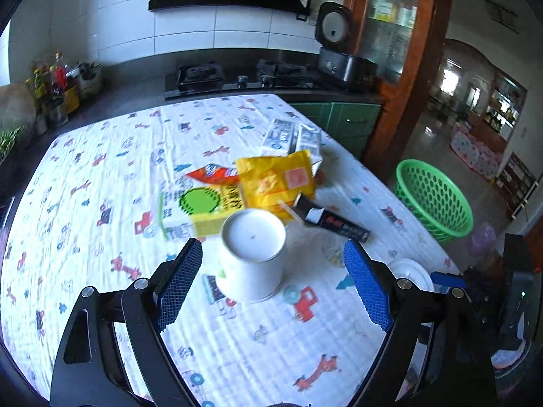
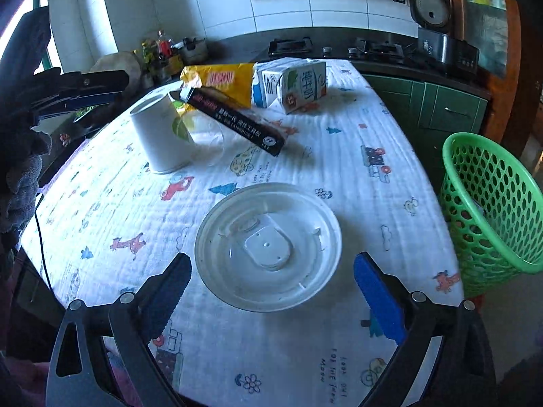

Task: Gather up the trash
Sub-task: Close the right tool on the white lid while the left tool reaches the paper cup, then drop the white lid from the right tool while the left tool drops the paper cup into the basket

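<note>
Both pairs of tongs hang spread and empty over the table (image 2: 390, 129), so this looks like the reach before a pickup: the left tongs (image 1: 273, 285) frame the upturned white cup (image 1: 253, 254), the right tongs (image 2: 273, 291) the clear lid (image 2: 268, 246) at their twelve o'clock. Next each must drop, pinch, then carry to the green basket (image 2: 492, 203) at three o'clock, whose inside I can't make out; the wrappers (image 1: 275, 183) blur.

Cup (image 1: 251, 254), lid (image 2: 268, 247) unobstructed; wrappers (image 1: 275, 183) crowd behind.
</note>
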Tool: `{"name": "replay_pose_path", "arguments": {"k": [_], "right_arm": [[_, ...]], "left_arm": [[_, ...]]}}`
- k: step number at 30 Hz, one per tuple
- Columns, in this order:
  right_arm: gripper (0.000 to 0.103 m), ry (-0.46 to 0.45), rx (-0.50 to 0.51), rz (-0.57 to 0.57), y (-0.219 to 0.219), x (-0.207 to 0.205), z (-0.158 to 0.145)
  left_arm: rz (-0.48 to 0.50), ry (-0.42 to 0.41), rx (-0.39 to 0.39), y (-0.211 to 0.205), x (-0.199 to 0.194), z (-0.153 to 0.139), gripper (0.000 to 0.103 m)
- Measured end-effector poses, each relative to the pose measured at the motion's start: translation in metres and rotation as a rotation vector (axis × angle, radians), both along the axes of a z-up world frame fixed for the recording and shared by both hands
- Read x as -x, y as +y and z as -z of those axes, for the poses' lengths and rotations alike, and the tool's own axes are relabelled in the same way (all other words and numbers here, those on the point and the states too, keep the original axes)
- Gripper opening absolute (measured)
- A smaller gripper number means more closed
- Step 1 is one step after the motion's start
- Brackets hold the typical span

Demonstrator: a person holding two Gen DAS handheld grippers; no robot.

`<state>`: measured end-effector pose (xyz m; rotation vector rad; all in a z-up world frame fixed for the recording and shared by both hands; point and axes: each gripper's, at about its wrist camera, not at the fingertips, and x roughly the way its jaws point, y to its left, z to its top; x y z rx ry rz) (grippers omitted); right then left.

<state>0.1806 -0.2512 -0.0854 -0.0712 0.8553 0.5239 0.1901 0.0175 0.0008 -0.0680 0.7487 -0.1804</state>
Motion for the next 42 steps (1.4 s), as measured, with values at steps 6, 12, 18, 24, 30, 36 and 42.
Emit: {"name": "replay_pose_path", "arguments": {"k": [6, 12, 18, 24, 30, 36, 42], "right_arm": [[0.096, -0.005, 0.057, -0.008, 0.015, -0.009, 0.010], [0.096, -0.028, 0.085, 0.001, 0.026, -0.015, 0.012], [0.091, -0.037, 0.082, 0.027, 0.028, -0.018, 0.010], [0.091, -0.044, 0.070, 0.033, 0.027, -0.015, 0.009], [0.090, -0.060, 0.049, 0.035, 0.024, -0.006, 0.003], [0.090, -0.063, 0.011, 0.045, 0.018, -0.002, -0.005], [0.090, -0.065, -0.016, 0.049, 0.014, 0.001, -0.012]], "left_arm": [[-0.014, 0.037, -0.019, 0.012, 0.006, 0.023, 0.085], [0.005, 0.047, -0.053, 0.012, -0.005, 0.037, 0.086], [0.040, 0.032, -0.075, 0.003, -0.025, 0.042, 0.087], [0.071, 0.033, -0.082, 0.000, -0.044, 0.052, 0.087], [0.109, 0.021, -0.053, -0.003, -0.050, 0.055, 0.079], [0.128, 0.015, -0.050, -0.006, -0.048, 0.056, 0.059], [0.126, 0.004, -0.045, -0.002, -0.037, 0.053, 0.058]]}}
